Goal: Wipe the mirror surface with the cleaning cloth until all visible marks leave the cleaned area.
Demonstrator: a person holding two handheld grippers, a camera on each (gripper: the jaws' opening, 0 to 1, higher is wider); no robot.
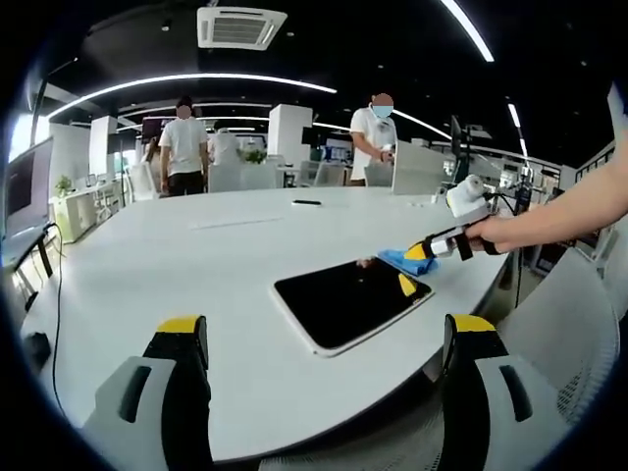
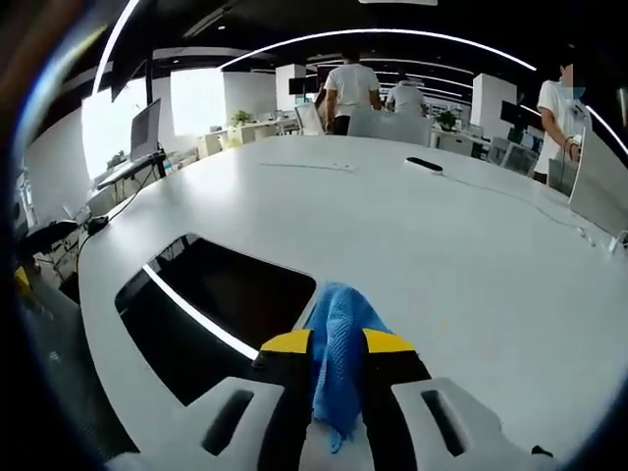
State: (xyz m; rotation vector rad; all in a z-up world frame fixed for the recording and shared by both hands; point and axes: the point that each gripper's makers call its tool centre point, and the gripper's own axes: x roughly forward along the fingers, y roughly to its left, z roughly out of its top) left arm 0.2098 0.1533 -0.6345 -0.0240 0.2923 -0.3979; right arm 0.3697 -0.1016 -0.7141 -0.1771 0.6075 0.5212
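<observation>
Left hand-held gripper (image 1: 329, 339): nearest the lens in the left gripper view, jaws spread wide and released, grasping nothing, hovering short of the near edge of the surface (image 1: 177, 265).
Mirror (image 1: 350, 299): flat on the surface just ahead of the left hand-held gripper's jaws; dark glass in a pale frame. In the right gripper view it (image 2: 221, 294) sits ahead and to the left of the right hand-held gripper's jaws.
Long axis: runs from the left hand-held gripper's side out toward the right one, ending close to the cloth.
Cleaning cloth (image 2: 339, 348): blue, pinched between the right jaws, resting just beside the mirror's near corner; whether it overlaps the frame I cannot tell.
Right hand-held gripper (image 2: 339, 341): clenched on the cloth; in the left gripper view it (image 1: 424, 251) comes in from the right.
Nearer arm: the right, judged to need a leftward sweep across the glass.
</observation>
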